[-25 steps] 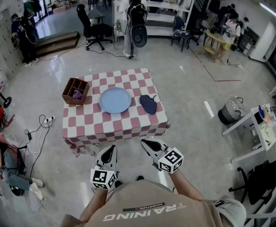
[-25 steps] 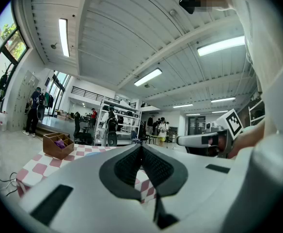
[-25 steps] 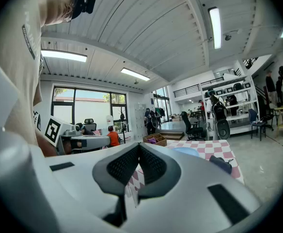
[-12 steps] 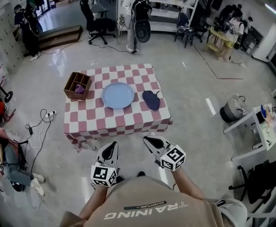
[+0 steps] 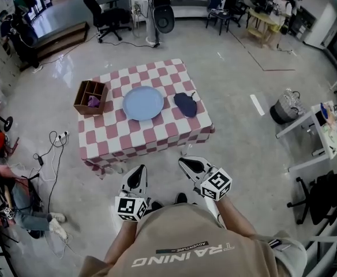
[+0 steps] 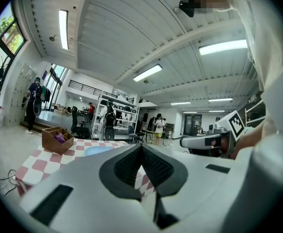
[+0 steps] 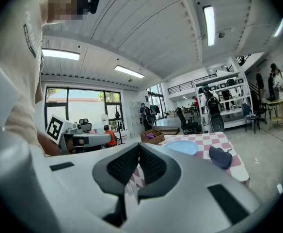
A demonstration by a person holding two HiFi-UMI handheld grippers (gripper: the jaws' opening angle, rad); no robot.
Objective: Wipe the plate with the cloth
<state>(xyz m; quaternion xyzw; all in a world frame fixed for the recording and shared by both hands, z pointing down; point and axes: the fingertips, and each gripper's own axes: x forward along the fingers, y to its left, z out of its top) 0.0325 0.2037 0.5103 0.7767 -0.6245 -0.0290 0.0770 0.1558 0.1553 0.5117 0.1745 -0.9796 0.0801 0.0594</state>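
While the blue plate (image 5: 143, 103) is sitting mid-table (image 5: 151, 143), with the dark cloth (image 5: 185, 104) lying just beside it toward the right edge, I am holding my left gripper (image 5: 137, 175) and right gripper (image 5: 188, 164) pressed together, empty.

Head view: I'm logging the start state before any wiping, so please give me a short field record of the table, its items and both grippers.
table: checked red-and-white cover, in front of the person
plate: light blue, near the table's middle, nothing on it
cloth: dark blue, crumpled, right of the plate, not touching it
wooden box: compartmented, left of the plate, purple item inside
left gripper: fingers together, nothing held, short of the table
right gripper: fingers together, nothing held, short of the table
wiping: not yet begun
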